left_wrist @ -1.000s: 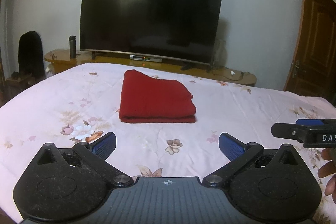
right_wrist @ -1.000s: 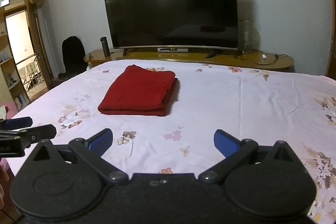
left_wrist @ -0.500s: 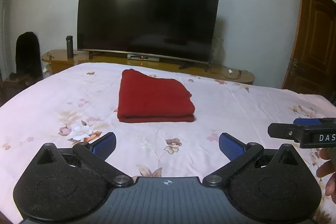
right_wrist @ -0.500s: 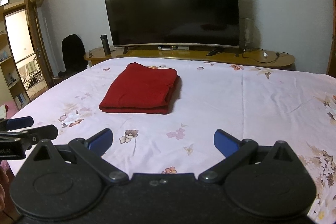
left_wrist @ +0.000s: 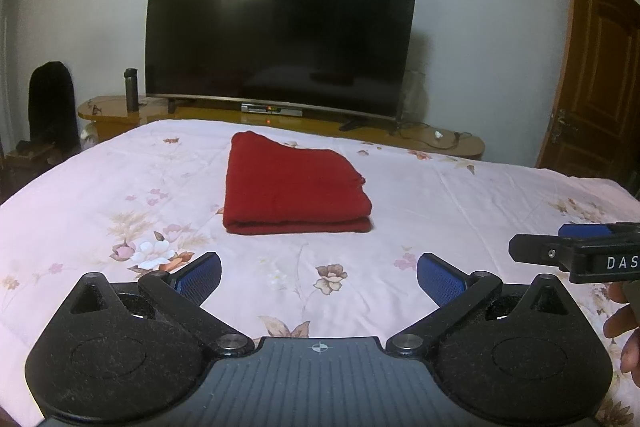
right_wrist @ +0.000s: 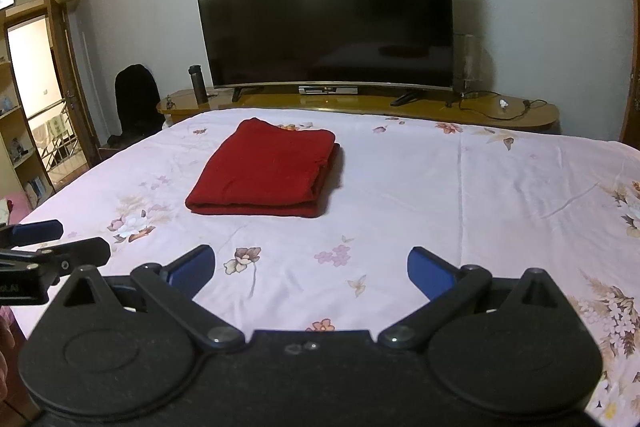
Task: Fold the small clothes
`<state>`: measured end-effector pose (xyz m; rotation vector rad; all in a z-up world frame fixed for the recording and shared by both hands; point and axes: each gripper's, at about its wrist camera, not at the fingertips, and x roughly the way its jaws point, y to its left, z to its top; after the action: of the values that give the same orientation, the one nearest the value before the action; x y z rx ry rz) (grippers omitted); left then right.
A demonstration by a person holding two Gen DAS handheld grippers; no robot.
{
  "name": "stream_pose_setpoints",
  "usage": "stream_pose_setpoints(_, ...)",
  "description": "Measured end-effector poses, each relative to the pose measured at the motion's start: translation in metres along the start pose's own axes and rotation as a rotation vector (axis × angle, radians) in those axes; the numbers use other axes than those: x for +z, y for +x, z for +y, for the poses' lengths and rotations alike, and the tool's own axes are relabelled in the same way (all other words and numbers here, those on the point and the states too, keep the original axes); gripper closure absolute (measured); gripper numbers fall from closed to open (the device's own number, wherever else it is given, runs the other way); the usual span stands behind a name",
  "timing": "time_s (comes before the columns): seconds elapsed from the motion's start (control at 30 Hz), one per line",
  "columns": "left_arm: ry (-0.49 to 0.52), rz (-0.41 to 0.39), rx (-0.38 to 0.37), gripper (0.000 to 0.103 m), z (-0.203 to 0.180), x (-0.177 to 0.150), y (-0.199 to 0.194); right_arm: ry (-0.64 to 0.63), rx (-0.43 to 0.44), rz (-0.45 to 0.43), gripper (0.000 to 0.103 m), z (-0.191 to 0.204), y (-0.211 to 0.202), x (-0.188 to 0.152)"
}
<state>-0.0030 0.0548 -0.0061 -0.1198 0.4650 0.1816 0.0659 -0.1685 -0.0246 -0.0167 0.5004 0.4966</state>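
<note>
Left wrist view, we see folded red garment (left_wrist: 294, 185) on bed (left_wrist: 460, 211), TV (left_wrist: 280, 31) behind, our left gripper (left_wrist: 319, 277) and right gripper (right_wrist: 311, 271) fingers wide, holding nothing.

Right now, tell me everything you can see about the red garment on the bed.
The red garment is a deep red, soft-looking knit or fleece, folded into a flat, roughly rectangular stack of several layers, the layered edges showing along its near and right sides. It lies flat on the pink floral bedsheet, toward the far middle of the bed, in front of the television. Only the sheet touches it; the left gripper and right gripper are open and well short of it.
</note>
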Motion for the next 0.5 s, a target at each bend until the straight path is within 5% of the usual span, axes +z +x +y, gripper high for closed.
stream_pose_setpoints(0.5, -0.007, 0.000, 0.005, 0.000, 0.0040, -0.0016, 0.0002, -0.017, 0.002, 0.003, 0.001, 0.0039, 0.0035, 0.0009)
